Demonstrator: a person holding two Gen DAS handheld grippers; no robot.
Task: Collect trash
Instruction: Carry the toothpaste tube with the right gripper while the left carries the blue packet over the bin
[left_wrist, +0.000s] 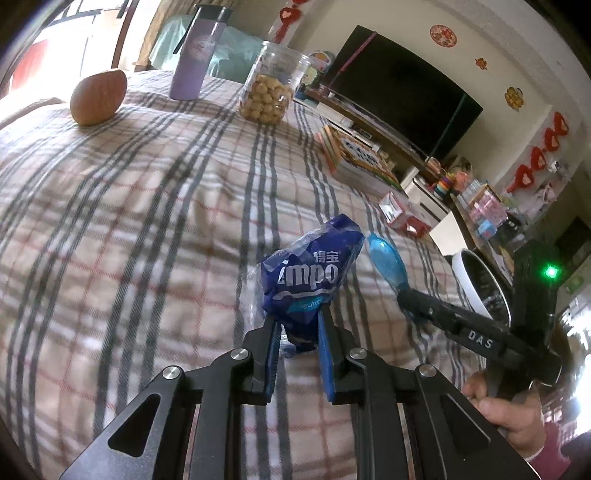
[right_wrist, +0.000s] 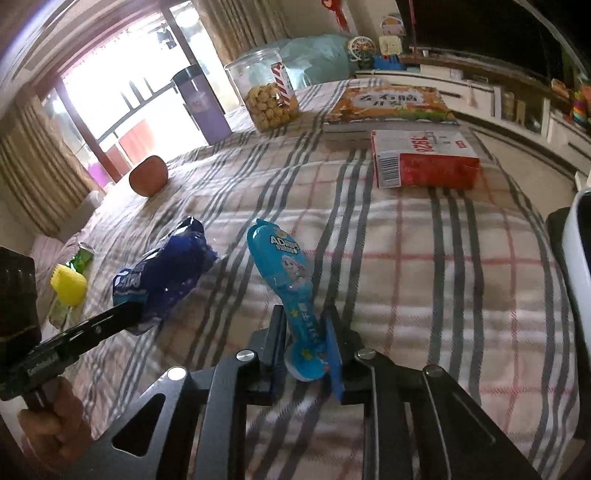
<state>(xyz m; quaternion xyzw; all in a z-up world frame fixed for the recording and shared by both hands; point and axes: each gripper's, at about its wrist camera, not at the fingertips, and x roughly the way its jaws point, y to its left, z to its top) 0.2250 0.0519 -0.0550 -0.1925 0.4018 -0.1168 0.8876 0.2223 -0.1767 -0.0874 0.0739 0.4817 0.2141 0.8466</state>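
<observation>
Cream tablecloth (left_wrist: 147, 229) checked with grey bands and thin red lines. Deep blue crumpled wrapper (left_wrist: 310, 273) with white lettering and a teal stripe. Bright turquoise bottle-shaped packet (right_wrist: 284, 280) printed with a cartoon figure. Lilac tumbler (left_wrist: 195, 55) under a dark lid. Orange-brown fruit (left_wrist: 98, 98). Red-and-white box (right_wrist: 424, 162). Clear jar (left_wrist: 271, 86) of tan balls. Yellow, perhaps a cap (right_wrist: 68, 286), blurred at the edge.

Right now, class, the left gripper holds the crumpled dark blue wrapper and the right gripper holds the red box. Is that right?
Not quite. The left gripper does hold the dark blue wrapper, but the right gripper is shut on the light blue packet, as the right wrist view shows. The red box lies untouched on the tablecloth.
</observation>
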